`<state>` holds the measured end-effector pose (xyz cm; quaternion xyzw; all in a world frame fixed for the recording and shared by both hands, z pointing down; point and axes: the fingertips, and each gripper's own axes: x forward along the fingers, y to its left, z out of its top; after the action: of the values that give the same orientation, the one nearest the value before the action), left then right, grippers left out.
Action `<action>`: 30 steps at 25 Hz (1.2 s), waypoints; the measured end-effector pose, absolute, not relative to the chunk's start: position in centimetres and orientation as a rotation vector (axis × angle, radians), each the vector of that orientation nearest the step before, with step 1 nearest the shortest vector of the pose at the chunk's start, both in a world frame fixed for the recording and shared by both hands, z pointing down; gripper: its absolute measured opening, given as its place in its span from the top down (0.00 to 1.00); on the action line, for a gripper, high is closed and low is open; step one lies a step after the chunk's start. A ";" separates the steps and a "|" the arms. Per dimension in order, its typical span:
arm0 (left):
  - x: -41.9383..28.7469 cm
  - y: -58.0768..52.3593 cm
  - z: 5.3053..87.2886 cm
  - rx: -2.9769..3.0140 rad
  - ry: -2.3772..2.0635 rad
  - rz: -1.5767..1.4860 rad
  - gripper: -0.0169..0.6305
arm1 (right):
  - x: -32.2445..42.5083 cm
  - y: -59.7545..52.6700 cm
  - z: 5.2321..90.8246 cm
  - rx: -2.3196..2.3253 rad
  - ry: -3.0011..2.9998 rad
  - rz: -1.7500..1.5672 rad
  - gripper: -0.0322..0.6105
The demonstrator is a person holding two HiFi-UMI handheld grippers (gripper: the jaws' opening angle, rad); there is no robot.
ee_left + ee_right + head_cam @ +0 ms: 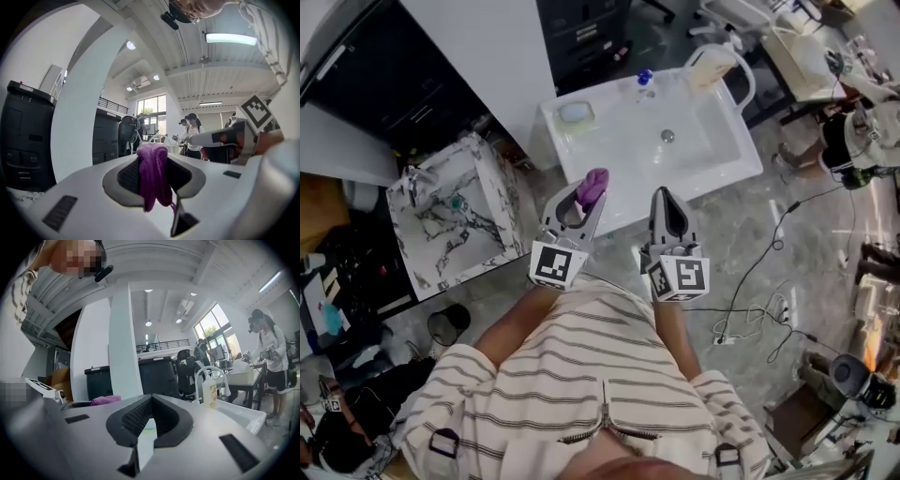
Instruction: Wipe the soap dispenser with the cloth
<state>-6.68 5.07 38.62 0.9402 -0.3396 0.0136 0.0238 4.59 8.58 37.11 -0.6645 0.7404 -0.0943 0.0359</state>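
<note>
We hold both grippers level at the near edge of the white sink [619, 159]. Our left gripper [589, 192] pinches the purple cloth [152, 176] tight between its jaws, and our right gripper [662, 197] is closed on nothing. The soap dispenser [210, 390] stands on the sink's far edge under the curved faucet [208, 367], well apart from the cloth, with only the basin between them. A marbled box [450, 225] sits left of the sink, and cables [778, 246] trail across the floor on the right.

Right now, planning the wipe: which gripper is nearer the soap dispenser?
Right. The right gripper is by the near edge of the sink, the dispenser at its far right corner; the left gripper, holding the cloth, is farther left.
</note>
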 end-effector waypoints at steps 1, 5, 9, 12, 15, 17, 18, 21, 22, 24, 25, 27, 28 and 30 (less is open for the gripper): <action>-6.5 4.1 38.6 2.912 -1.045 0.046 0.77 | 4.6 7.6 37.0 -2.042 2.274 -0.293 0.95; -5.5 0.7 39.0 2.927 -1.005 0.090 0.77 | 5.2 4.1 37.0 -2.059 2.261 -0.305 0.95; -4.4 -1.7 39.4 2.935 -0.960 0.105 0.77 | 5.8 1.4 37.1 -2.076 2.253 -0.306 0.95; -3.2 -2.9 39.6 2.931 -0.944 0.105 0.77 | 6.5 0.2 37.5 -2.075 2.260 -0.319 0.95; -1.9 -4.1 40.3 2.910 -0.968 0.134 0.77 | 7.6 -1.0 38.4 -2.050 2.278 -0.352 0.95; -1.0 -4.8 40.7 2.898 -0.995 0.148 0.77 | 8.5 -2.0 39.1 -2.025 2.296 -0.375 0.95; -0.6 -5.1 41.0 2.892 -1.011 0.160 0.77 | 8.9 -2.6 39.5 -2.012 2.306 -0.388 0.95; 0.6 -6.2 41.6 2.863 -1.066 0.167 0.77 | 9.9 -4.3 40.1 -1.959 2.365 -0.413 0.95; 1.1 -6.6 41.8 2.848 -1.086 0.160 0.77 | 10.1 -4.8 40.2 -1.937 2.387 -0.419 0.95; 2.0 -7.2 42.4 2.817 -1.120 0.169 0.77 | 10.8 -5.7 40.7 -1.899 2.419 -0.439 0.95; 2.5 -7.5 42.7 2.805 -1.133 0.179 0.77 | 11.2 -6.2 41.1 -1.886 2.431 -0.452 0.95; 3.4 -8.2 43.2 2.789 -1.154 0.192 0.77 | 11.9 -7.3 41.8 -1.869 2.450 -0.469 0.95; 3.8 -8.6 43.4 2.783 -1.164 0.193 0.77 | 12.2 -7.8 42.2 -1.863 2.458 -0.475 0.95; 4.4 -9.2 43.9 2.770 -1.184 0.189 0.77 | 12.7 -8.7 43.1 -1.852 2.475 -0.485 0.95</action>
<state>4.36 -9.23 43.91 0.9159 -0.3916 0.0625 0.0618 12.65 -8.72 43.07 -0.5920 0.7909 -0.1549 0.0064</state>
